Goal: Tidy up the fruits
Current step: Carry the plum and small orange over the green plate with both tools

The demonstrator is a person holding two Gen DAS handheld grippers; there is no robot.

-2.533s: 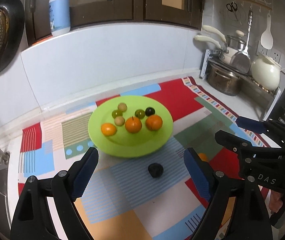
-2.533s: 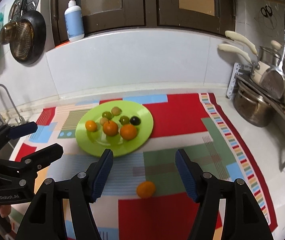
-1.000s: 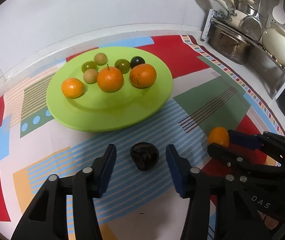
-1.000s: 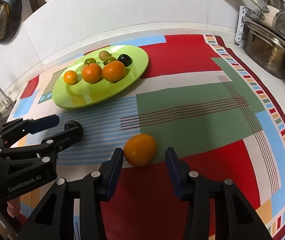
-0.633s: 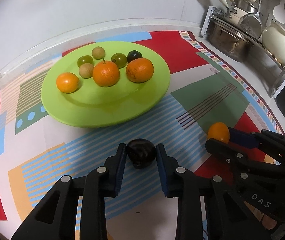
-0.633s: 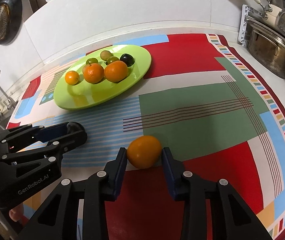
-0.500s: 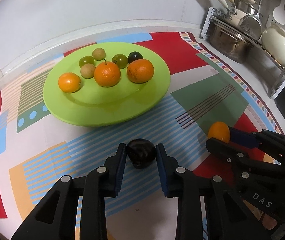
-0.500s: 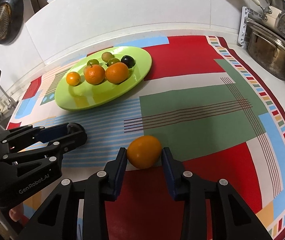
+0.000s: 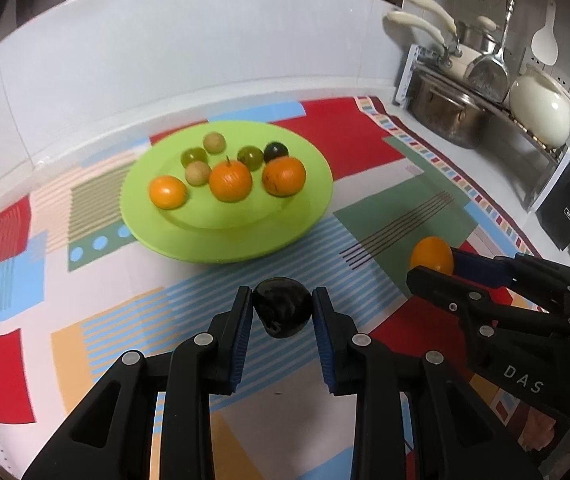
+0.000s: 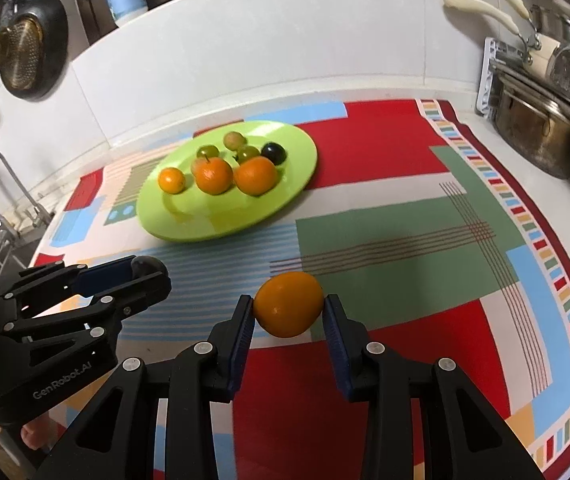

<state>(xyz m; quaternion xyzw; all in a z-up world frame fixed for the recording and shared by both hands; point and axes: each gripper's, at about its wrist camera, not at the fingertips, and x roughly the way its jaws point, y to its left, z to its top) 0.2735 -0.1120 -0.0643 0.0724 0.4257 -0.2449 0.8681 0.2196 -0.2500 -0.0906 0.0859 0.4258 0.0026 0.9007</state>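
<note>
My left gripper [image 9: 282,307] is shut on a dark, almost black fruit [image 9: 282,313], held just above the patterned mat. My right gripper [image 10: 288,312] is shut on an orange fruit [image 10: 288,309], also lifted slightly off the mat. From the left wrist view the right gripper [image 9: 435,266] shows at the right with the orange fruit [image 9: 431,254] in it. In the right wrist view the left gripper [image 10: 143,270] shows at the left with the dark fruit [image 10: 147,265]. A lime green plate [image 9: 221,236] [image 10: 205,228] ahead holds three oranges, small green and tan fruits and one dark fruit.
A colourful patterned mat [image 10: 405,240] covers the counter. Steel pots [image 9: 445,114], pans and a white kettle [image 9: 541,110] stand on a rack at the right. A white tiled wall [image 9: 165,60] runs behind the plate. A sink and tap [image 10: 17,200] lie at the left.
Both grippers closed from open onto their fruits, the left on the dark fruit, the right on the orange one. Both then rose a little, lifting the fruits off the mat.
</note>
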